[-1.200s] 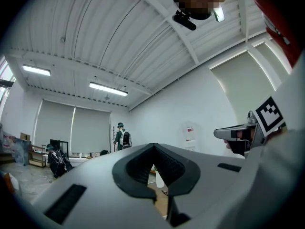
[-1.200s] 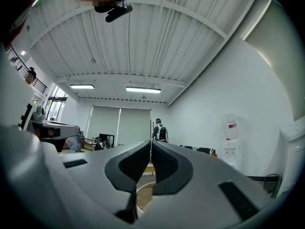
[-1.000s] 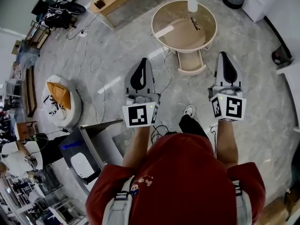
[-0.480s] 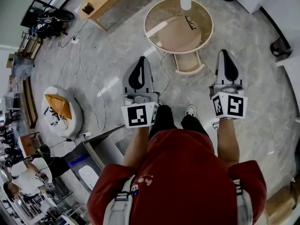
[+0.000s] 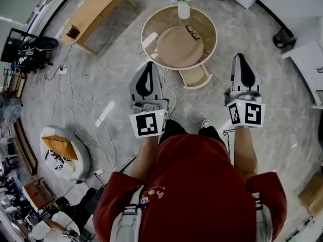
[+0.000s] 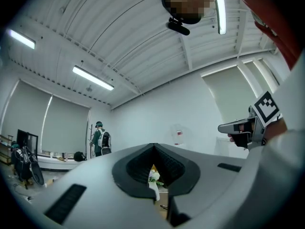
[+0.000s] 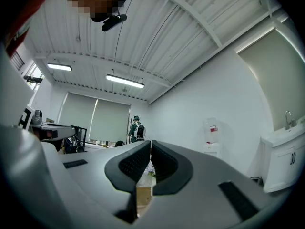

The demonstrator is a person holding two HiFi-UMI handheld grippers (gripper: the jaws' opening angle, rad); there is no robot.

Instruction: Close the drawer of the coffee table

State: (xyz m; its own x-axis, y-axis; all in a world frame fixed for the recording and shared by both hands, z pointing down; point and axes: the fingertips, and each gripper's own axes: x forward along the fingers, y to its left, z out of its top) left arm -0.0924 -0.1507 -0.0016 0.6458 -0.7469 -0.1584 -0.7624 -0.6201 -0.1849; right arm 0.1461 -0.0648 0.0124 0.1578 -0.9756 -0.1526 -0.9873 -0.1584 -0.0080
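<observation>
Two grey hand-held grippers are up in front of us, one in each hand. Both are shut tight and hold nothing. On the left gripper (image 5: pixel 149 66) the black tips touch each other, and on the right gripper (image 5: pixel 241 59) they touch too. Both point away from us, nearly flat, high over the grey stone floor (image 5: pixel 282 100).

Ahead of us stands the round, pale wooden coffee table (image 5: pixel 174 49). A white vase with pale flowers (image 5: pixel 183 9) sits at the far edge of its tabletop. The table's light wooden drawer (image 5: pixel 194 77) is pulled out. It sticks out from under the near edge of the tabletop, on the side that faces us. We can look down into it, and we see nothing inside.

The drawer lies in front of the grippers and lower down. In the head view it sits in the gap between them, with the left gripper off to its left and the right gripper off to its right. Neither one looks clearly closer.

The drawer's long side runs from the table toward us. So we think the push has to go straight away from us, toward the middle of the table. First we would need to step closer and bring one gripper down to the drawer's front. Shut tips should be fine for pushing. If we push from one side, the drawer may go in crooked and stick.
</observation>
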